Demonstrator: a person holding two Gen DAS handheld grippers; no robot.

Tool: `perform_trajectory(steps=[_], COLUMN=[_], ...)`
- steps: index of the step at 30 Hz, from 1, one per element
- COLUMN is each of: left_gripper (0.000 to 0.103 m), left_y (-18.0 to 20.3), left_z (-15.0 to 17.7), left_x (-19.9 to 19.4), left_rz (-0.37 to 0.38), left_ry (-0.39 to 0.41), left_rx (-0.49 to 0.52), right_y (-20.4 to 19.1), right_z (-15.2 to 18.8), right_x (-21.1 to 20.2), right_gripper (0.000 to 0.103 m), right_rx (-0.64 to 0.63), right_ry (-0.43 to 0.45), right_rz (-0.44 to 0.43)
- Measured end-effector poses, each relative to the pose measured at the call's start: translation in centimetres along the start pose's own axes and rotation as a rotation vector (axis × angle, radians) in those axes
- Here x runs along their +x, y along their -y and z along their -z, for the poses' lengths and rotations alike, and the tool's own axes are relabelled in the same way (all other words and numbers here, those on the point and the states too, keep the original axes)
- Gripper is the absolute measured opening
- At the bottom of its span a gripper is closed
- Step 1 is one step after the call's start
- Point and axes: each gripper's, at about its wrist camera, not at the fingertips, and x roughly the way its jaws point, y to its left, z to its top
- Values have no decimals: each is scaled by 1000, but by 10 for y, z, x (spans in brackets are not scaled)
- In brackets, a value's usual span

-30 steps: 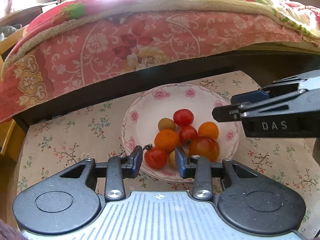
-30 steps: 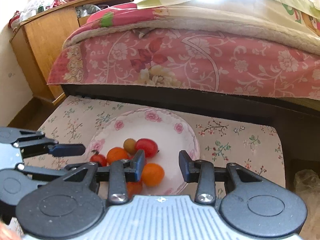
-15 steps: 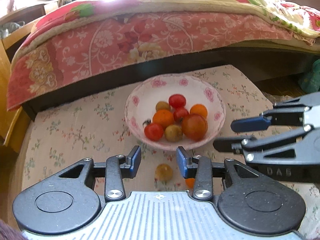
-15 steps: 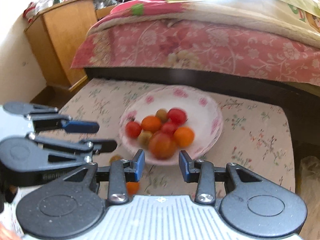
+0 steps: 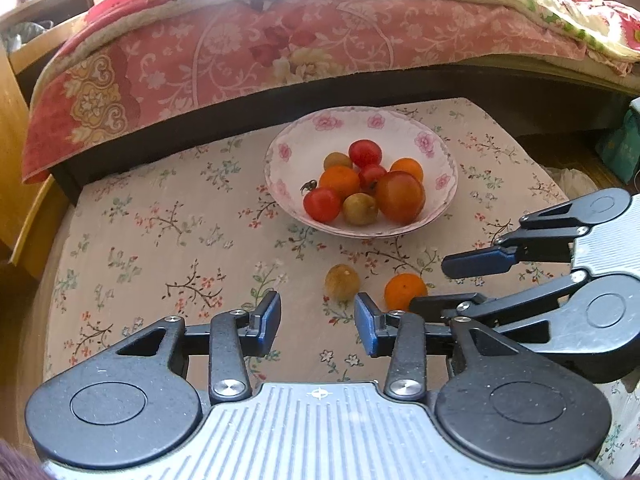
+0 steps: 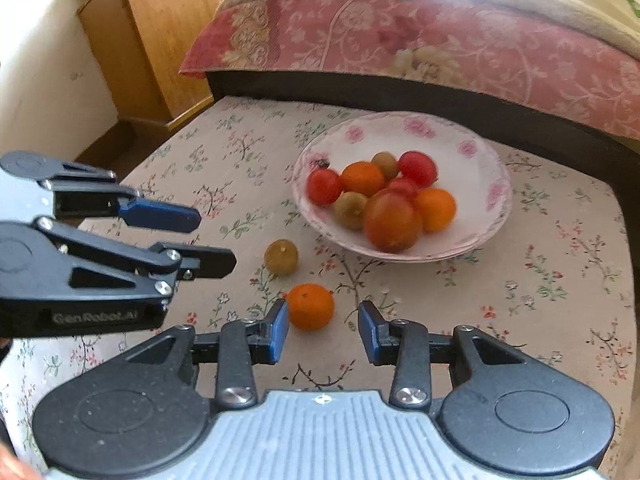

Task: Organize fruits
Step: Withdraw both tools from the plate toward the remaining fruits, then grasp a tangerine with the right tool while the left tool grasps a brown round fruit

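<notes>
A white bowl (image 5: 280,148) with pink flowers holds several red, orange and olive-green fruits. On the floral cloth in front of it lie two loose fruits: an olive-green one (image 5: 341,282) and an orange one (image 5: 405,290). My left gripper (image 5: 318,322) hovers just short of the green fruit; its jaws are opening with nothing between them. My right gripper (image 6: 323,330) is open, and the orange fruit (image 6: 310,306) lies just beyond its fingertips, close to the left finger. In the right wrist view the green fruit (image 6: 281,257) sits ahead of the left gripper (image 6: 214,240).
The floral cloth (image 5: 160,240) covers a low table. Behind it runs a dark bed frame (image 5: 360,88) under a pink floral quilt (image 5: 240,48). A wooden cabinet (image 6: 160,32) stands at the far left. The right gripper (image 5: 434,286) crowds the lower right of the left wrist view.
Both grippers have drawn back from the bowl towards the near side of the table. The two loose fruits have come into view. The left jaws stand a little wider.
</notes>
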Motion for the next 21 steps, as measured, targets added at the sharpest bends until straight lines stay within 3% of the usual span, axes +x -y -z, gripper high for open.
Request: perform_trajectory(steps=[9,14,21], left_gripper=[50,51,51], left_y=[-1,2,15], left_z=[0,-3,-7], left_x=[8,15,32], left_rz=[2,10,38], left_ry=[-14,-17,-25], left_rx=[4,14,46], right_y=[0,4,23], right_z=[-6,-6,1], right_x=[27,22,3], right_gripper=[41,35,35], right_rx=[-10,-7,28], right_ry=[-32,-44,-45], right_rz=[-21,-37,14])
